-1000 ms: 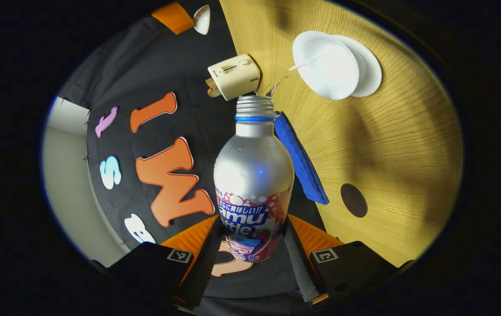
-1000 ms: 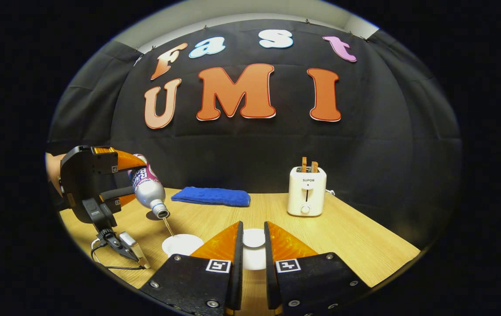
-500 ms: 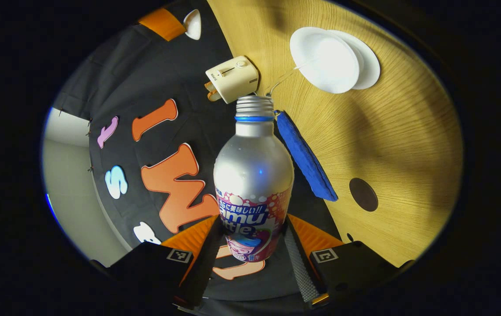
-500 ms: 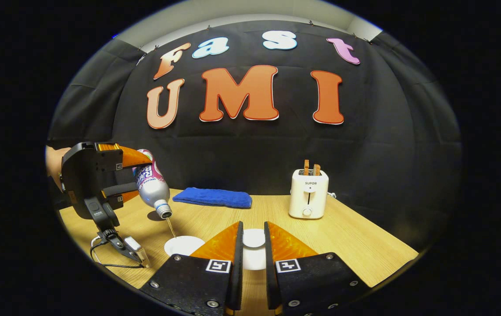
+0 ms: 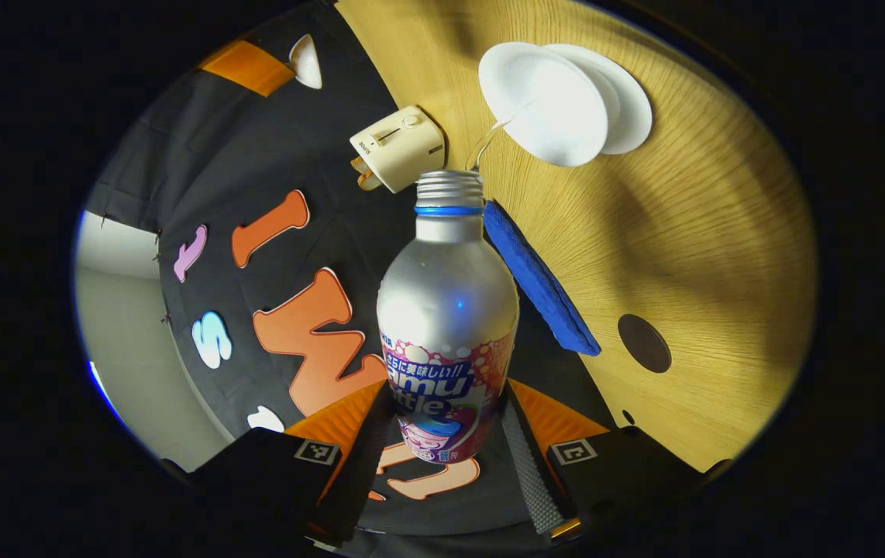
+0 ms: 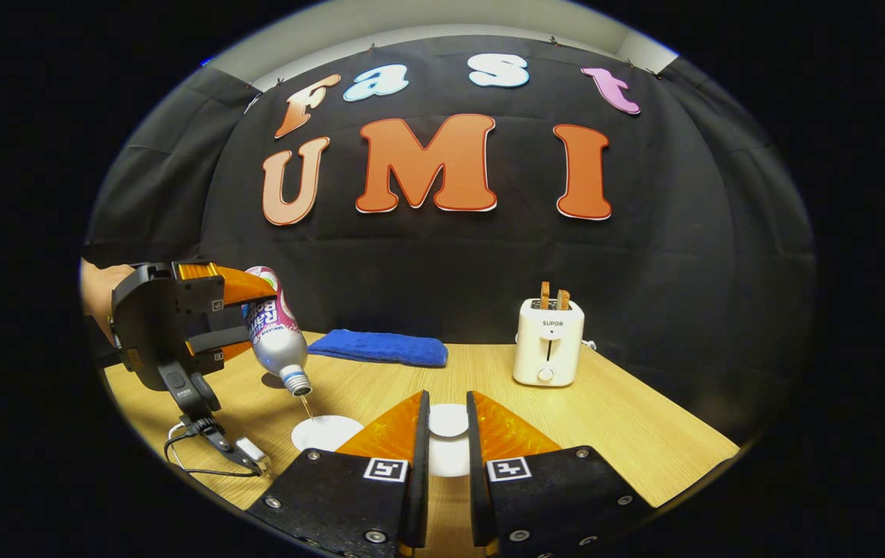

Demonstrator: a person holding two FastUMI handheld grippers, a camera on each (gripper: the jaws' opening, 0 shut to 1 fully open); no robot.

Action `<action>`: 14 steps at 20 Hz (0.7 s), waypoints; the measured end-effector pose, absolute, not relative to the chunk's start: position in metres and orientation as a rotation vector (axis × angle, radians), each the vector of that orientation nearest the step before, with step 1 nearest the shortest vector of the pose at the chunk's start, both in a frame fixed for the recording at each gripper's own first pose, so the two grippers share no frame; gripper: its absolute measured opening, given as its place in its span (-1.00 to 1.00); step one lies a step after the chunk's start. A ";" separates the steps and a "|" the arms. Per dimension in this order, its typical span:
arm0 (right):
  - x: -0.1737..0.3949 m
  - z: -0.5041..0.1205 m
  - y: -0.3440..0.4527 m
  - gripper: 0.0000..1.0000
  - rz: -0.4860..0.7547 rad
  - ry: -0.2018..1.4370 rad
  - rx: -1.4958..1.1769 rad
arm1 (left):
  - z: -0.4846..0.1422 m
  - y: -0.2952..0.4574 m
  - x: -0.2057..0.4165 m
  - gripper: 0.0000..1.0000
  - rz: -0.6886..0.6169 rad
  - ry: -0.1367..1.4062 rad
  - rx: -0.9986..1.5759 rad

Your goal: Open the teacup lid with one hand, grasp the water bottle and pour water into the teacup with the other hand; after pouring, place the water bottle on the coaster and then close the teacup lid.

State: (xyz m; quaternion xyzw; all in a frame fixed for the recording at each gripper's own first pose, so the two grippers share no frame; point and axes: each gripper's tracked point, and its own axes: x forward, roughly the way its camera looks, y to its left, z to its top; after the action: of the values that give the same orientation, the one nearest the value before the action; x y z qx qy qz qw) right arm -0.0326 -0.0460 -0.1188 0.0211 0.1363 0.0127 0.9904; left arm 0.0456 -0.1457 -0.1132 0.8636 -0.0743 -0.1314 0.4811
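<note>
1. Two tools. The left tool [image 5: 446, 434] clamps both fingers on the labelled lower body of the water bottle [image 5: 448, 310]; in the right gripper view it [image 6: 237, 314] is carried by a hand [image 6: 98, 287] at the far left.
2. The right tool [image 6: 446, 434] has its fingers nearly together around the lid [image 6: 449, 421], a small white disc; whether both fingers press on it cannot be told.
3. One water bottle [image 6: 278, 341]: smooth silver metal, rounded shoulders, threaded open neck with a blue ring, printed pink-and-blue label. It is tilted neck-down above the worktop [image 6: 613, 418], and a thin stream falls from its mouth.
4. One teacup [image 6: 326, 432]: white, round, glossy, standing on the worktop below the bottle's mouth, uncovered. In the left gripper view two overlapping white round shapes [image 5: 547, 101] appear.
5. One coaster [image 5: 644, 343]: a flat, dark, round disc lying bare on the worktop, well apart from the teacup.
6. One blue cloth [image 6: 379, 348], folded and fuzzy, near the wall.
7. One cream toaster [image 6: 549, 353], boxy with rounded corners, holding two upright slices.
8. One worktop of pale wood grain.
</note>
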 end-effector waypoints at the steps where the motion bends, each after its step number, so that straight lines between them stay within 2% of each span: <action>1: -0.033 -0.119 -0.044 -0.54 0.030 0.275 0.042 | -0.113 -0.145 0.046 0.67 -0.323 -0.181 2.111; 5: -0.033 -0.121 -0.041 -0.54 0.035 0.279 0.033 | -0.116 -0.149 0.044 0.63 -0.324 -0.199 2.135; 6: -0.033 -0.121 -0.040 -0.54 0.038 0.280 0.032 | -0.115 -0.152 0.045 0.72 -0.322 -0.212 2.142; 10: -0.032 -0.122 -0.038 -0.54 0.040 0.285 0.030 | -0.118 -0.156 0.043 0.63 -0.323 -0.232 2.150; 12: -0.032 -0.123 -0.037 -0.54 0.042 0.285 0.034 | -0.119 -0.155 0.042 0.72 -0.322 -0.235 2.125; 14: -0.031 -0.124 -0.034 -0.54 0.049 0.290 0.043 | -0.115 -0.156 0.042 0.67 -0.315 -0.253 2.089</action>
State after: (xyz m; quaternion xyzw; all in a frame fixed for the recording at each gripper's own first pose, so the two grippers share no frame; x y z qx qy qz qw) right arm -0.0308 -0.0341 -0.1245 0.0213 0.1445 0.0243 0.9890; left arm 0.0425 -0.1557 -0.1147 0.8583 -0.1038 -0.1293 0.4857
